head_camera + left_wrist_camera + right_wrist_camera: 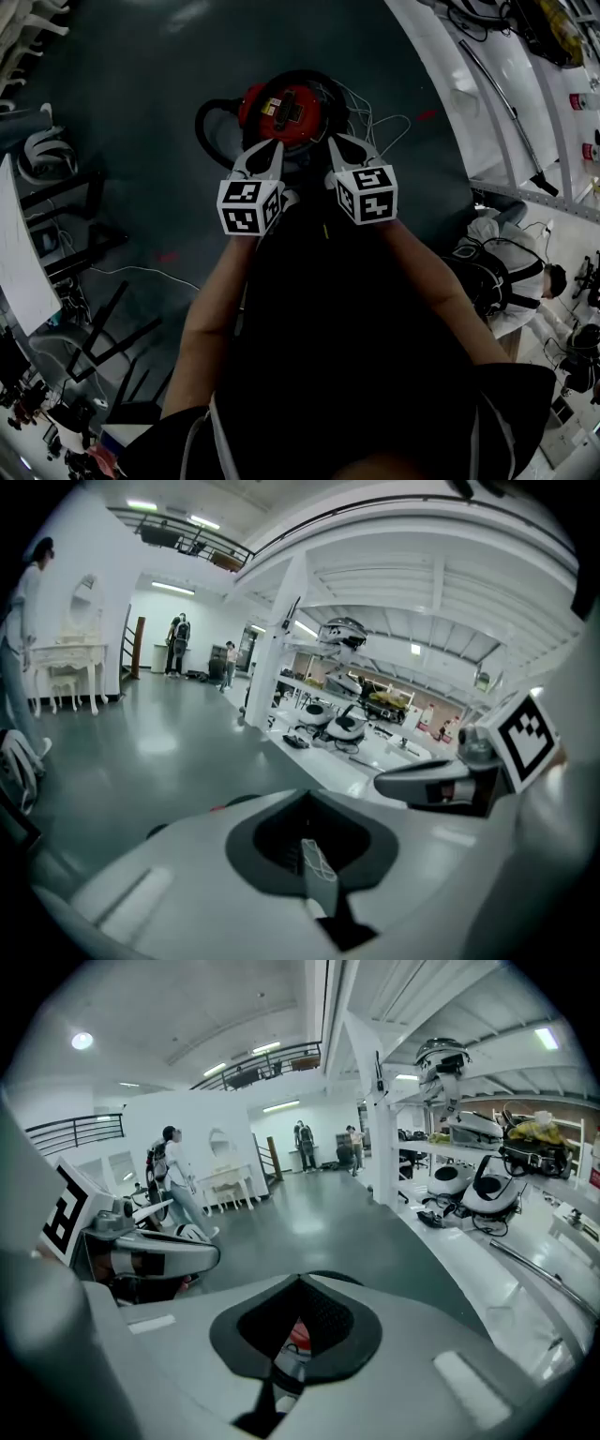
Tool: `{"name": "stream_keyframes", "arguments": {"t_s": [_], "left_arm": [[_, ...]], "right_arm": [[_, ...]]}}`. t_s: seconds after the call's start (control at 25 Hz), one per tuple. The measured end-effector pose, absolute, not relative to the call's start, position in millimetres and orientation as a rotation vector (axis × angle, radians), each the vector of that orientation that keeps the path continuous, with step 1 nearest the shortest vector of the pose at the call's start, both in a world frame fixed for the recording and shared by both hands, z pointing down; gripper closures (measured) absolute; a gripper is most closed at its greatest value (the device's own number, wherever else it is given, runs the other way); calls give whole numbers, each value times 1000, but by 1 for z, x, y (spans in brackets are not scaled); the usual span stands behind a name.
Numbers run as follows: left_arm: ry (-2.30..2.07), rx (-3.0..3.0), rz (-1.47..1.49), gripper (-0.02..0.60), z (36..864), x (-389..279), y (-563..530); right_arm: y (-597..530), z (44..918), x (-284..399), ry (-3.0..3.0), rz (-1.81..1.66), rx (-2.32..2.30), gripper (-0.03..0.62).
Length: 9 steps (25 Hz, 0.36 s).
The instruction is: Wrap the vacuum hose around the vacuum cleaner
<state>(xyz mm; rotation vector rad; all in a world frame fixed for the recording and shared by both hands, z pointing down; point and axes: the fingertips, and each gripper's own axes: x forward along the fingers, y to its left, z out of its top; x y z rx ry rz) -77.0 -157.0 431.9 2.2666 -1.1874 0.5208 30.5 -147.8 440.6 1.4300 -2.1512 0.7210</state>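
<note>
In the head view the red vacuum cleaner (286, 108) stands on the dark floor just beyond both grippers. Its black hose (202, 127) arcs out on its left side and runs around its back. My left gripper (277, 146) and right gripper (334, 142) hang side by side above the vacuum's near edge, both shut and holding nothing. In the left gripper view the jaws (305, 795) are closed together, with the right gripper (436, 782) beside them. In the right gripper view the shut jaws (300, 1281) show a bit of red vacuum (298, 1335) through the gap.
A thin white cable (386, 129) lies on the floor right of the vacuum. White benches with a metal wand (511, 112) run along the right. Black chair frames (103, 328) stand at the left. A person (516, 277) sits at the lower right. People (173, 1180) stand further off.
</note>
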Motion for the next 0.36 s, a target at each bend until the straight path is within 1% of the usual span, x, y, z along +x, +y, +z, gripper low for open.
{"name": "stream_keyframes", "arguments": {"t_s": [0.2,0.36], "left_arm": [[-1221,2343,392,572,409,-71,-162],[-1191,2402,364,572,401,-63,-162]], "right_arm": [[-155,416,33,-2242,596,1476,600],[-160,407,34,-2285,578,1499,599]]}}
